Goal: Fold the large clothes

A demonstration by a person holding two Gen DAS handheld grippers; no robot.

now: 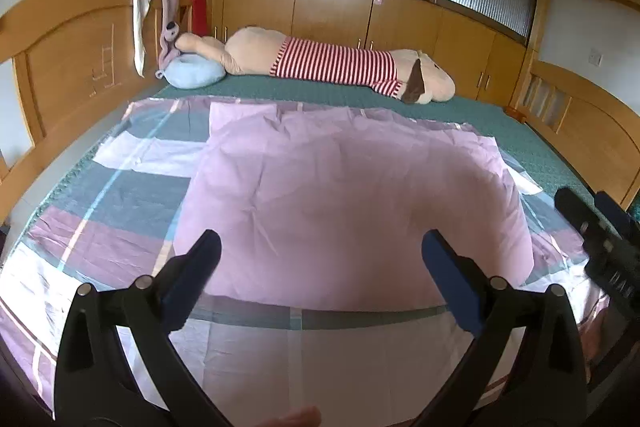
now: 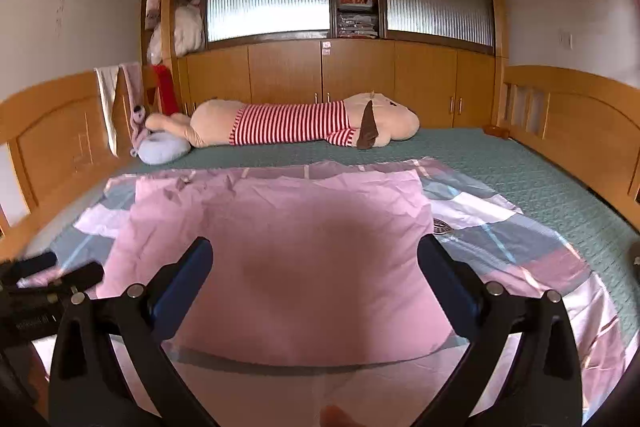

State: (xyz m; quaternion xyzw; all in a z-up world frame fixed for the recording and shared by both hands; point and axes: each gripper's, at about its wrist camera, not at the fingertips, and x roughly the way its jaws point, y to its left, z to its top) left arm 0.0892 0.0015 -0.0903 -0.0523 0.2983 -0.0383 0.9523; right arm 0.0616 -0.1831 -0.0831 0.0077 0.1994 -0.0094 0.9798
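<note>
**Two grippers spread wide above a half-folded sheet**

Both grippers hang released, holding nothing: the left gripper [image 1: 321, 251] and the right gripper [image 2: 315, 257] each show their blue-padded fingers well apart, with cloth visible between them. They sit side by side near the close edge of the cloth, the right one showing at the right border of the left wrist view, which suggests the person is lining up for the next grasp on that near edge.

The task's thing, a large plaid sheet [image 1: 120, 183], lies spread flat on the bed. One pink layer [image 1: 340, 195] is already turned over its middle, plain side up, so a first fold seems done; the patterned margins stick out on both sides and in front, probably the parts still to be brought in.

The bed wears a green quilted cover [image 2: 520, 163], bare beyond the sheet. A long plush dog [image 2: 304, 123] in a striped shirt and a blue cushion [image 2: 162, 149] lie along the far edge. Wooden head and foot boards, cabinets, ribbed glass windows and a plank ceiling enclose the room.
</note>
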